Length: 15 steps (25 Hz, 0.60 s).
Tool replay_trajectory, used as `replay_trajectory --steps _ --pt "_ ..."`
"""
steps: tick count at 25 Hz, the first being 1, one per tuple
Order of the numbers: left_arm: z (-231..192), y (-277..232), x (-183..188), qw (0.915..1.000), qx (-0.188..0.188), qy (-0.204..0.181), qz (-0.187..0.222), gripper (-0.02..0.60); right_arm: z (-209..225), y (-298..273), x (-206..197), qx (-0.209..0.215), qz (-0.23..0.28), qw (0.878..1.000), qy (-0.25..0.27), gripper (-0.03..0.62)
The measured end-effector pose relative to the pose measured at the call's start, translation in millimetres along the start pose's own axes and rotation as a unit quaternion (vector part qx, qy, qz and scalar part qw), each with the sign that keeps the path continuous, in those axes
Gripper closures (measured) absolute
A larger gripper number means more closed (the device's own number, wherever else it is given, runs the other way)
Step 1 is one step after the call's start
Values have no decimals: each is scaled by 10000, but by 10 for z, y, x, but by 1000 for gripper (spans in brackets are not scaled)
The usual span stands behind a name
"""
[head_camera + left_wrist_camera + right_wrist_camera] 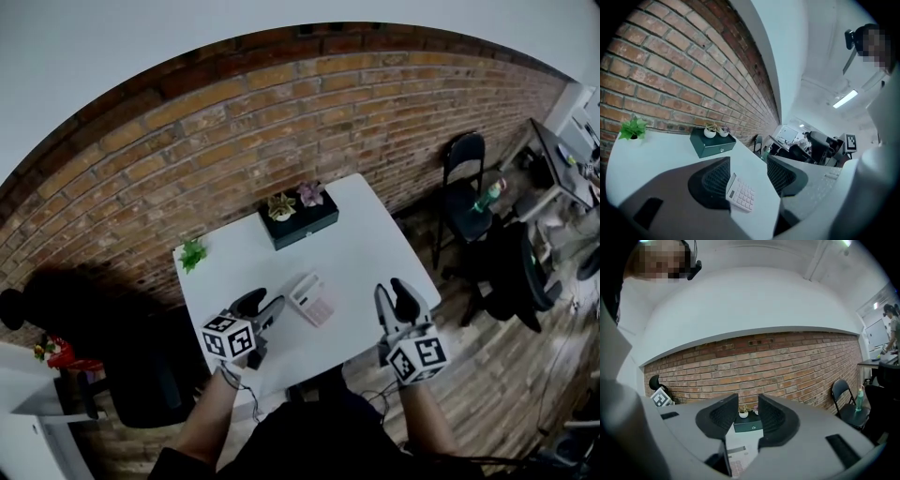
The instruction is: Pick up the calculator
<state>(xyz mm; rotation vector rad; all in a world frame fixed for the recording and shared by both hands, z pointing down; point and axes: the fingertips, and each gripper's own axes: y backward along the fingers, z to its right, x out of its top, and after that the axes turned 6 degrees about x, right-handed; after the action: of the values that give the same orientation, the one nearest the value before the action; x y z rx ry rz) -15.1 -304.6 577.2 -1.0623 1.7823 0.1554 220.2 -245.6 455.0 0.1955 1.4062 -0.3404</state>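
A white and pink calculator [312,300] lies flat near the middle of the white table [366,244]. My left gripper [264,306] is just left of it, low over the table. In the left gripper view the calculator [740,192] shows between the two spread jaws of that gripper [747,166], untouched. My right gripper [394,295] hovers to the calculator's right, near the table's edge, jaws apart and empty. The right gripper view has the calculator [738,455] low in the gap, beyond the gripper [747,404].
A dark box [300,223] with two small potted plants sits at the table's far edge against the brick wall. A little green plant [192,253] stands at the far left corner. A black folding chair [463,187] is off to the right.
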Motion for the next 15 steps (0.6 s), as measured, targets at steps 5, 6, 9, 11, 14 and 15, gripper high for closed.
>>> replay_trajectory --steps 5,6,9,11,14,15 --pt "-180 -327 -166 9993 188 145 -284 341 284 -191 -45 77 -62 9998 -161 457" --pt "-209 -394 -207 9990 209 152 -358 341 335 -221 -70 81 -85 9997 -202 459" --pt "-292 -591 -349 9978 252 144 -602 341 464 -301 -158 102 -166 9993 -309 459" --pt "-355 -711 -444 9966 277 149 -761 341 529 -347 -203 112 -213 9991 -356 461" --pt "-426 -863 -576 9945 306 147 -993 339 604 -411 -243 140 -265 9987 -416 460" --pt "-447 -912 -621 9937 314 148 -1067 339 629 -433 -252 150 -277 9986 -433 461"
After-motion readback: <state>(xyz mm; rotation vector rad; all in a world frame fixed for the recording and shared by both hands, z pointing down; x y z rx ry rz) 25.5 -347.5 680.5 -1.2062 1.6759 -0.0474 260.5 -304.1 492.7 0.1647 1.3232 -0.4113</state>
